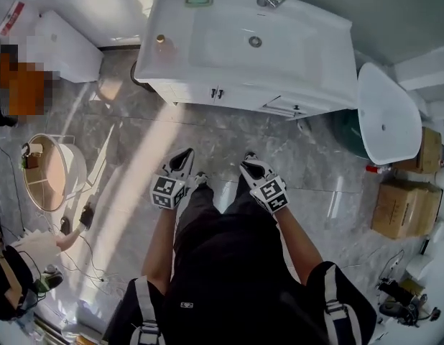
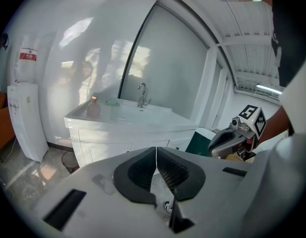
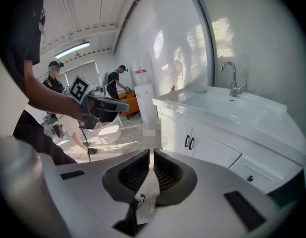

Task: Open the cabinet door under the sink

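A white vanity with a sink stands ahead of me, across a stretch of grey floor. Its two cabinet doors meet at a pair of dark handles, and both doors look closed. My left gripper and right gripper hang side by side above the floor, well short of the cabinet. In the left gripper view the jaws are shut with nothing between them, and the cabinet front lies beyond. The right gripper is also shut and holds nothing. It points toward the floor left of the handles.
A loose white basin leans right of the vanity, with cardboard boxes nearby. A round white stool and cables lie on the floor at left. A soap bottle stands on the countertop. Other people stand in the background.
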{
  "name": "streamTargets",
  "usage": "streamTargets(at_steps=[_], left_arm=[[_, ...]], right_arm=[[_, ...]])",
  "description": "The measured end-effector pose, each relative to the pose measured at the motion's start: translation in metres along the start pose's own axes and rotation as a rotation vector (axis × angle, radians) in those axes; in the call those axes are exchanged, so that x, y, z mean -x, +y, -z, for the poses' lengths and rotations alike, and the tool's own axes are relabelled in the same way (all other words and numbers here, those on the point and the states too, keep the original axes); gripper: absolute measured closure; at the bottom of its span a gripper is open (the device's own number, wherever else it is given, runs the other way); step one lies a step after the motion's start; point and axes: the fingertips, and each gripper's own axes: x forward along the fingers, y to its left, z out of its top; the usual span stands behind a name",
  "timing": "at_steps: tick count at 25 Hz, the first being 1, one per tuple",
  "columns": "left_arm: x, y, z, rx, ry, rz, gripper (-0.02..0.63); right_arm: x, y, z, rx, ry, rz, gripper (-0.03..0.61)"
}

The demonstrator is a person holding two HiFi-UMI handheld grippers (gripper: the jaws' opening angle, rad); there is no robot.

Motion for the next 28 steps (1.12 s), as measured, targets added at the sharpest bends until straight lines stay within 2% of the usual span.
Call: streamTargets(at_steps=[3,7,11,16,20,24,28], left_arm=[[-0.025,0.012,0.006,0.038,-0.009,-0.06,0.598],[-0.059,0.034,0.013,0.097,-0.062,-0.167,0.597],[-0.091,0.044,0.033,0.126,-0.064,-0.197,0.598],[-0.141,0.053,0.054,0.079,-0.015,-0.159,0.597],[-0.186,0.077,0.069,0.04,-0.003,-0.14,0.597],[-0.235,0.11,0.085,0.009,-0.009,-0.159,0.597],[-0.283,0.131,0.11,0.019,0.013,-0.172,0.597]], right_arm=[[-0.011,-0.016,0.009,0.035,0.042,-0.065,0.497],[-0.022,-0.04,0.024,0.084,0.092,-0.152,0.497],[-0.028,-0.049,0.043,0.119,0.146,-0.203,0.497],[-0.035,-0.069,0.066,0.03,0.153,-0.189,0.497],[-0.037,-0.07,0.077,-0.018,0.142,-0.168,0.497],[-0.038,-0.075,0.099,-0.053,0.14,-0.112,0.497],[-0.04,-0.082,0.126,-0.097,0.167,-0.075,0.497]])
